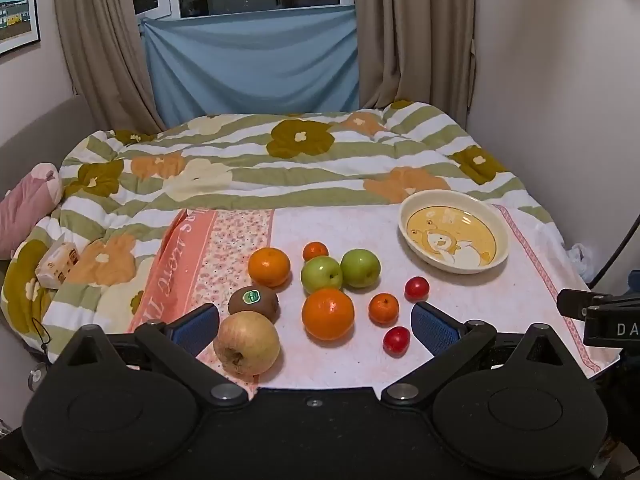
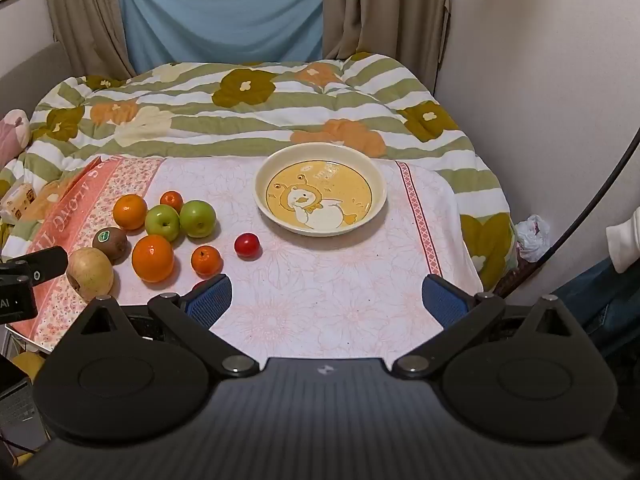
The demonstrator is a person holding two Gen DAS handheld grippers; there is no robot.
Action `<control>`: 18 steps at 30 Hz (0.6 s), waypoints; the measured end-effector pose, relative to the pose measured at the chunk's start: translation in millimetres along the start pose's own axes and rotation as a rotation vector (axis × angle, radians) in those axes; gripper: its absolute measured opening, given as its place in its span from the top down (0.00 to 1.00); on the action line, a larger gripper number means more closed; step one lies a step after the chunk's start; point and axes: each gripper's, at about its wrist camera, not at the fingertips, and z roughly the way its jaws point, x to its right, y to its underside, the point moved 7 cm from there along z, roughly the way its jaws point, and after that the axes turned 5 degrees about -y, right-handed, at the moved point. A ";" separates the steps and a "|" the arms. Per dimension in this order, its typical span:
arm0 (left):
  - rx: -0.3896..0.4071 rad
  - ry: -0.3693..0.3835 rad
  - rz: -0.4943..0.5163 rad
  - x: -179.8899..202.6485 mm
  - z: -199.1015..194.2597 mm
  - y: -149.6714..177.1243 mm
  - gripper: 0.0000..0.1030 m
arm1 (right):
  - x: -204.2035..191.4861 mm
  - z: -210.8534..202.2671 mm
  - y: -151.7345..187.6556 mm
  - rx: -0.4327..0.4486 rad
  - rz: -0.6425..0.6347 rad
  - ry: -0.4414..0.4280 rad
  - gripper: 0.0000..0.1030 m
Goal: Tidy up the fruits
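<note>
Left wrist view: the left gripper (image 1: 315, 326) fills the bottom of the frame, its blue pads spread wide apart and holding nothing. Just ahead of them, low in the centre, lie a yellowish apple (image 1: 246, 342), a large orange (image 1: 328, 313) and a red tomato (image 1: 396, 340), with a kiwi (image 1: 253, 301) touching the apple behind it. Farther up sit a small tangerine (image 1: 383, 308), a second tomato (image 1: 417, 288), two green apples (image 1: 340, 270) side by side, another orange (image 1: 269, 267) and a tiny tangerine (image 1: 315, 251), all on a pink floral cloth (image 1: 480, 304). The cream duck plate (image 1: 453, 230) stands empty in the right middle, well apart from the fruit. In the right wrist view, the right gripper (image 2: 326, 300) at the bottom is likewise wide open and empty over bare cloth, the fruit clustered at the left middle and the plate at centre. Behind, a flowered quilt (image 1: 248, 160) covers the bed, with curtains (image 1: 100, 40) at the top.
</note>
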 end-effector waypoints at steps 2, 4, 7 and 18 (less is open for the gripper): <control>0.035 0.015 -0.031 -1.1 -1.7 -1.4 0.00 | 0.3 -0.2 0.0 -0.002 0.002 -0.002 0.00; 0.029 0.018 -0.033 -3.5 -2.8 -0.9 0.00 | 0.6 -0.3 -0.4 -0.001 0.002 -0.001 0.00; 0.021 0.013 -0.028 -5.1 -5.4 -0.7 0.00 | 0.5 -0.4 -1.0 0.001 0.002 -0.001 0.00; 0.009 0.003 -0.013 -1.5 0.1 -1.6 0.00 | 0.3 -0.7 -1.5 0.002 0.007 -0.005 0.00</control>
